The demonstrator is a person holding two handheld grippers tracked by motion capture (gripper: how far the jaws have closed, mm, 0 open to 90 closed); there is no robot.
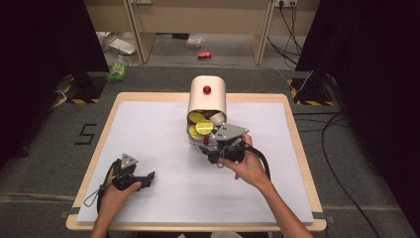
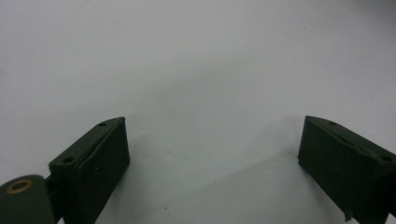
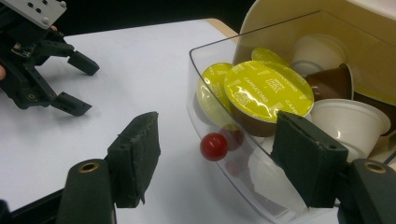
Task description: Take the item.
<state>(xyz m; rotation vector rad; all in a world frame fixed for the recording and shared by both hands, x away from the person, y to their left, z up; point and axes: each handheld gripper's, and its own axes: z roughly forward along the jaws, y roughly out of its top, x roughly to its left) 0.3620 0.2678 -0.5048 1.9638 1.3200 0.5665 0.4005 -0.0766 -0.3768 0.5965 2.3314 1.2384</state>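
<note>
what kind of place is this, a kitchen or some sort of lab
Probably a lab or recording room, not a kitchen: black curtains flank a bare white-topped table, hazard-striped stand bases sit on grey carpet, and cables trail across the floor. The coffee capsule drawer looks like a prop.

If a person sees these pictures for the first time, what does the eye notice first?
First, the cream rounded box with a red knob at the table's far middle, its clear plastic drawer pulled out and full of yellow-lidded coffee capsules. The right gripper hangs open at the drawer's front; the left gripper rests open nearby.
</note>
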